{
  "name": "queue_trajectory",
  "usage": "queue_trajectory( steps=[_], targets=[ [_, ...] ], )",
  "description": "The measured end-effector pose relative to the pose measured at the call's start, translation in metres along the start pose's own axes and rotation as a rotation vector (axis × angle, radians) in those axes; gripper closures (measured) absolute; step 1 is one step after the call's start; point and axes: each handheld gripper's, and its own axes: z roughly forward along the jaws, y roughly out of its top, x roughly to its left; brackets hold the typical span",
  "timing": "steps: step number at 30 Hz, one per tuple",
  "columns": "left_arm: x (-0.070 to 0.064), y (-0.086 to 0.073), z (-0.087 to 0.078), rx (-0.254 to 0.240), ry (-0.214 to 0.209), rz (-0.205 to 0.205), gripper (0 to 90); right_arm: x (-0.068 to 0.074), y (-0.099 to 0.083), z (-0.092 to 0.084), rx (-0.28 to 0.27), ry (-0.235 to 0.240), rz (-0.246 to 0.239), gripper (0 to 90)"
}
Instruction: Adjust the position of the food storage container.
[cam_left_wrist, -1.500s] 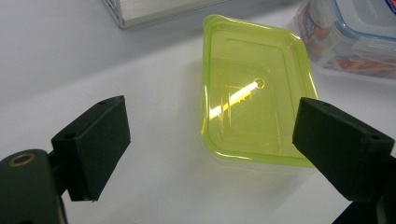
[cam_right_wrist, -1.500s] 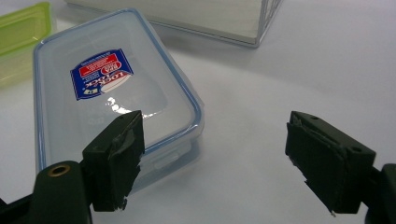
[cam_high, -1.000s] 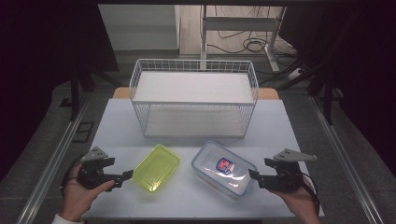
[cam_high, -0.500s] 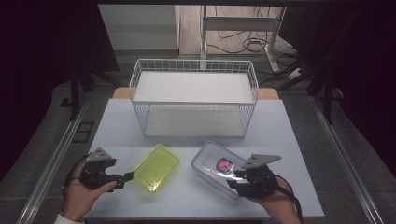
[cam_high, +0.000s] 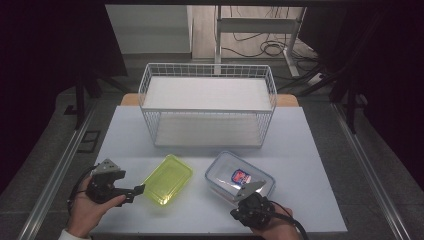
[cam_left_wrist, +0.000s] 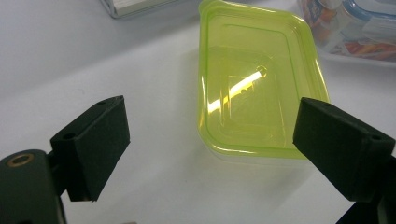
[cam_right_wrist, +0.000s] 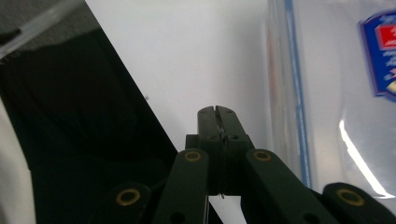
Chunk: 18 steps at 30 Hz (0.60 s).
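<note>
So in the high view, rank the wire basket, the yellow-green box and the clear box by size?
1. Wire basket, clearly largest.
2. Clear box and yellow-green box look about alike; too close to rank.

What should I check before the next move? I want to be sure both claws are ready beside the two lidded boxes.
1. Left claw open: ok, its jaws stand wide apart.
2. Left claw lined up with the yellow-green translucent plastic box: ok, the box lies just ahead between the jaws, untouched.
3. Right claw open: not ok, its jaws have just closed and meet with nothing between them.
4. Right claw at the clear rectangular plastic box with the blue-rimmed lid: ok, it sits at the box's near edge; contact cannot tell.
5. White wire basket unobstructed: ok, it stands behind both boxes.
</note>
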Motion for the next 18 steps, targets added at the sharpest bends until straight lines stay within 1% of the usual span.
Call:
queue_trajectory(
  steps=[1,2,3,4,5,6,7,8,9,10,11,12,13,16,17,18],
  targets=[
    [0.000,0.000,0.000,0.001,0.002,0.001,10.5,-0.001,-0.001,0.004,0.017,-0.011,0.003,89.2],
    [0.000,0.000,0.001,0.003,0.003,0.003,10.5,-0.001,-0.001,0.004,0.017,-0.011,0.003,89.2],
    [0.000,0.000,0.001,0.005,0.001,0.006,10.5,-0.002,-0.003,0.006,0.034,-0.029,0.004,89.2],
    [0.000,0.000,0.001,0.005,0.001,0.006,10.4,-0.002,-0.003,0.006,0.034,-0.029,0.004,89.2],
    [0.000,0.000,0.001,0.005,0.000,0.008,10.3,-0.004,-0.004,0.008,0.046,-0.049,0.001,89.3],
    [0.000,0.000,0.002,0.005,0.000,0.009,10.3,-0.004,-0.004,0.008,0.046,-0.049,0.001,89.3],
    [-0.001,0.000,0.002,0.006,-0.001,0.009,10.2,-0.007,-0.006,0.008,0.057,-0.080,0.006,89.3],
    [-0.001,0.000,0.002,0.006,-0.001,0.009,10.2,-0.007,-0.006,0.008,0.057,-0.080,0.006,89.3],
    [-0.001,0.000,0.002,0.006,-0.001,0.012,10.2,-0.011,-0.008,0.008,0.064,-0.095,0.009,89.4],
    [-0.001,0.000,0.002,0.006,-0.001,0.012,10.3,-0.011,-0.008,0.008,0.064,-0.095,0.009,89.4],
    [-0.001,0.000,0.002,0.004,-0.003,0.009,10.2,-0.013,-0.010,0.008,0.059,-0.075,0.025,89.3],
    [-0.001,0.000,0.002,0.004,-0.003,0.009,10.2,-0.013,-0.010,0.008,0.059,-0.075,0.025,89.3],
    [-0.001,0.000,0.002,0.000,-0.003,0.004,10.2,-0.013,-0.010,0.007,0.061,-0.076,0.022,89.4],
    [-0.001,0.000,0.001,0.000,-0.001,0.004,10.3,-0.015,-0.010,0.007,0.062,-0.082,0.022,89.3],
    [0.000,0.000,0.000,-0.003,0.001,0.000,10.3,-0.018,-0.012,0.006,0.065,-0.099,0.019,89.4],
    [0.000,0.000,0.000,-0.003,0.001,0.000,10.3,-0.018,-0.012,0.006,0.065,-0.099,0.019,89.4]
  ],
)
